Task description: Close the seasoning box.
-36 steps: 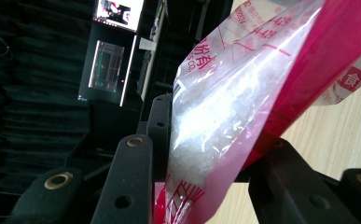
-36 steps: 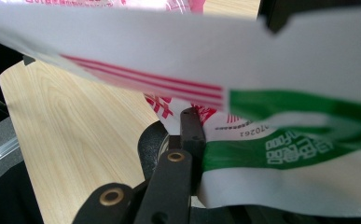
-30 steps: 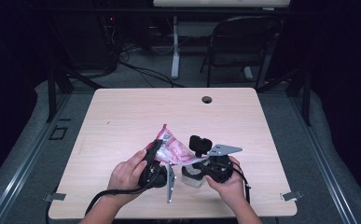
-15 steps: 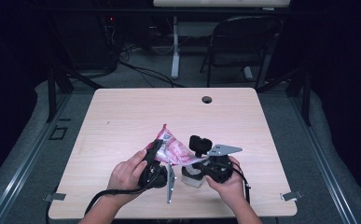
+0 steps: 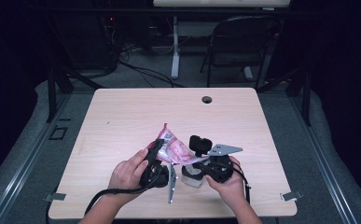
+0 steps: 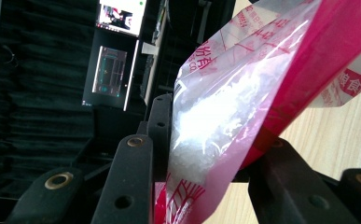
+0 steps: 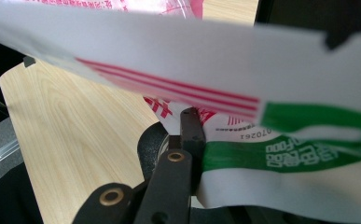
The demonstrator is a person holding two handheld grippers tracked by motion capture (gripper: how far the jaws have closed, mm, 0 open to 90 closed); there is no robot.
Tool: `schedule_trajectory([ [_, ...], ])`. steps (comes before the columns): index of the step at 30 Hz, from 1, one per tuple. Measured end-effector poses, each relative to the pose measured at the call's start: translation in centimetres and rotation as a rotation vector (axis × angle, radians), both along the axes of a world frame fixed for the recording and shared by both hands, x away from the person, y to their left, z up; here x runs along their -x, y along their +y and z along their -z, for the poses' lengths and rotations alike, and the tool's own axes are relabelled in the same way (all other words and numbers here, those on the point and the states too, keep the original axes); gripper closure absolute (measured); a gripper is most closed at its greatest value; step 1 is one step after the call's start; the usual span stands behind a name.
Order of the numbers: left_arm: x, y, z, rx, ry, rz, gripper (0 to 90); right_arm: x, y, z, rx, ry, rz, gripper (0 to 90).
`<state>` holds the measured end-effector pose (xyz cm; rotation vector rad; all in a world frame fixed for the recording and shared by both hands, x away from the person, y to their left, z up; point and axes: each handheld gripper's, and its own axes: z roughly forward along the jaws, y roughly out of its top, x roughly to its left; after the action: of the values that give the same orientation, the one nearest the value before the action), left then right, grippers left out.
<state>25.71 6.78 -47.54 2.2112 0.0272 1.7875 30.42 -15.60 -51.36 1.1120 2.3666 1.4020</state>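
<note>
Left tool (image 5: 157, 151), held in the person's left hand (image 5: 129, 172), pinches one end of a red and clear plastic bag (image 5: 173, 147). In the left gripper view the bag (image 6: 243, 107) sits between the two black jaws, both pressed against it, with white grainy contents visible through the clear film. Right tool (image 5: 197, 150), held in the right hand (image 5: 229, 182), is pressed together on the other end of the bag; in the right gripper view the jaws clamp a white edge of the bag (image 7: 281, 158) bearing a green band. The bag is stretched between the two tools, raised just above the near middle of the desk (image 5: 122, 116). A small white cup (image 5: 192, 175) stands on the desk beside the right hand, below the bag.
</note>
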Motion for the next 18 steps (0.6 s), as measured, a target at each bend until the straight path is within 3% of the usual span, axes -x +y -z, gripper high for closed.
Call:
schedule_trajectory([
  [18,0.03,-0.04,-0.24,-0.001,-0.007,0.007,69.5,-0.05,0.11,0.06,-0.008,0.001,-0.005,90.0],
])
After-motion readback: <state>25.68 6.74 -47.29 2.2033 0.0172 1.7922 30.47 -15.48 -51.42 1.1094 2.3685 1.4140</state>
